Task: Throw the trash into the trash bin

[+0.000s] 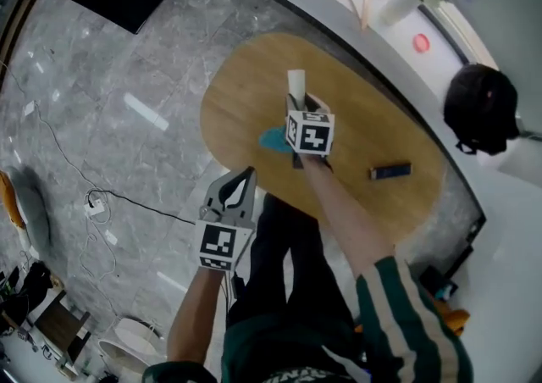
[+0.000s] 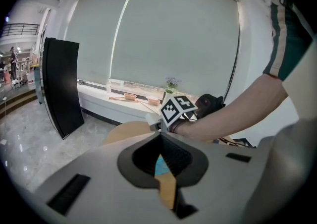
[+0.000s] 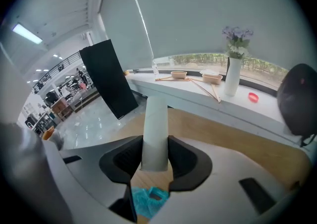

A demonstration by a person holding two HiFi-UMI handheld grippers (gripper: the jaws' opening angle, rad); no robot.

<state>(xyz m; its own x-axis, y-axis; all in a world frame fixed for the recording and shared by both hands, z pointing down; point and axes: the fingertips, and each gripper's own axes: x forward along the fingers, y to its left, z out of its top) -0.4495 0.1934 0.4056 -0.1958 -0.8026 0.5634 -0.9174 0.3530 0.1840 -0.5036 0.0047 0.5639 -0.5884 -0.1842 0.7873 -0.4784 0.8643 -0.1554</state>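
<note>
Trash item: white tube (image 3: 154,134), paper or card by the look, upright. The right claw (image 3: 155,154) is clamped on its lower part, a pad pressing each side, so most of the tube stands up past the tips. The low grip likely keeps it steady for carrying.

- Tube hangs in the air above the oval wooden desk (image 1: 246,93), touching nothing else.
- Teal scrap (image 3: 148,200), crumpled, lies on the desk below the tube. Probably more trash, not yet collected.
- Left claw (image 2: 161,156) is off the near desk edge, over the floor, tips drawn together with nothing between them. It seems to be waiting.
- Dark bar (image 1: 389,171) lies on the desk, well apart to the right.
- No bin I can be sure of in any view. The drop-off remains to be done.
</note>
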